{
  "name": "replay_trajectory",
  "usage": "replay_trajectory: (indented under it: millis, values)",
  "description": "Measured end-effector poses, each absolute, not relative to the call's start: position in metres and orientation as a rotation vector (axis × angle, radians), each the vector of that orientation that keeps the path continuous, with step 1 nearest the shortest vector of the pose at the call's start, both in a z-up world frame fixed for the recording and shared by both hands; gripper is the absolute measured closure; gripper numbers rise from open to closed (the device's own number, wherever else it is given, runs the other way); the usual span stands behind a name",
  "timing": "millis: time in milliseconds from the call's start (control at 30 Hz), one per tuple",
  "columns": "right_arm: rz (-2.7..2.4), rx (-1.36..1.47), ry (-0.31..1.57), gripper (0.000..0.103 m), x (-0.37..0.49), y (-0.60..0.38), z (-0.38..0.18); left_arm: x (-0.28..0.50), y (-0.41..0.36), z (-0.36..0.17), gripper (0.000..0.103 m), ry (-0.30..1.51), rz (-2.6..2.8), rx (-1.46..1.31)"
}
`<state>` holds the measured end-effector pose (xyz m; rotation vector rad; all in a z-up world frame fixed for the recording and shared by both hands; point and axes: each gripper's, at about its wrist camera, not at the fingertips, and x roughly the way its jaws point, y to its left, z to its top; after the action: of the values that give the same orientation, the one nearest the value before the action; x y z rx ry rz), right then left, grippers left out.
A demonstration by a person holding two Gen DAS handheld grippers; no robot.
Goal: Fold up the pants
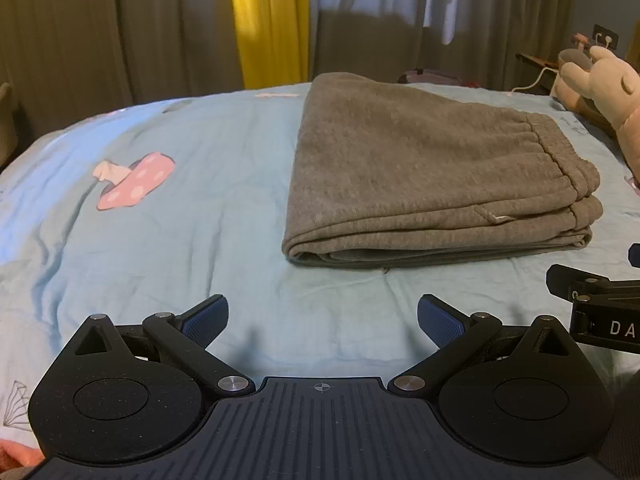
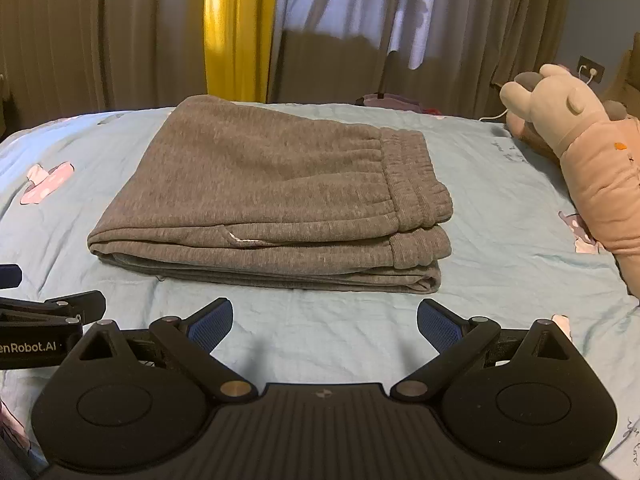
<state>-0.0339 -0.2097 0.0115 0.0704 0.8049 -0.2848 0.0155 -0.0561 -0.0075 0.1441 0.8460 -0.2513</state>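
We could not see under the folded pants (image 2: 264, 200) — their inner layers and legs were tucked out of sight. The plush toy (image 2: 580, 152) ran off the right edge in both views, so its lower body stayed unknown. The right tongs (image 1: 600, 304) showed only partly at the left wrist view's edge, lettering cut off — likewise the left tongs (image 2: 44, 320) in the right wrist view. Small print on the bedsheet (image 2: 508, 152) was too small to read.

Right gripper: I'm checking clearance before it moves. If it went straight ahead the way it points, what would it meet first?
Probably the folded gray pants. The right gripper, jaws open and empty, faces their near folded edge across bare blue bedsheet. Its height above the bed is unclear.
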Motion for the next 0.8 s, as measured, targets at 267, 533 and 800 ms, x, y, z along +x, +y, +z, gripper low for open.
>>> replay_trajectory:
  millis: [267, 533, 800]
  values:
    - [-0.288, 0.073, 0.804, 0.004, -0.0343, -0.2106, 0.0119, 0.0145, -0.0558, -0.0073, 0.0, 0.849, -0.257, 0.143]
    - [-0.29, 0.075, 0.804, 0.004, -0.0342, -0.2114, 0.0123, 0.0152, -0.0555, -0.0073, 0.0, 0.855, -0.262, 0.139]
    - [-0.289, 0.082, 0.802, 0.004, -0.0348, -0.2124, 0.0123, 0.0151, -0.0556, -0.0077, 0.0, 0.857, -0.262, 0.139]
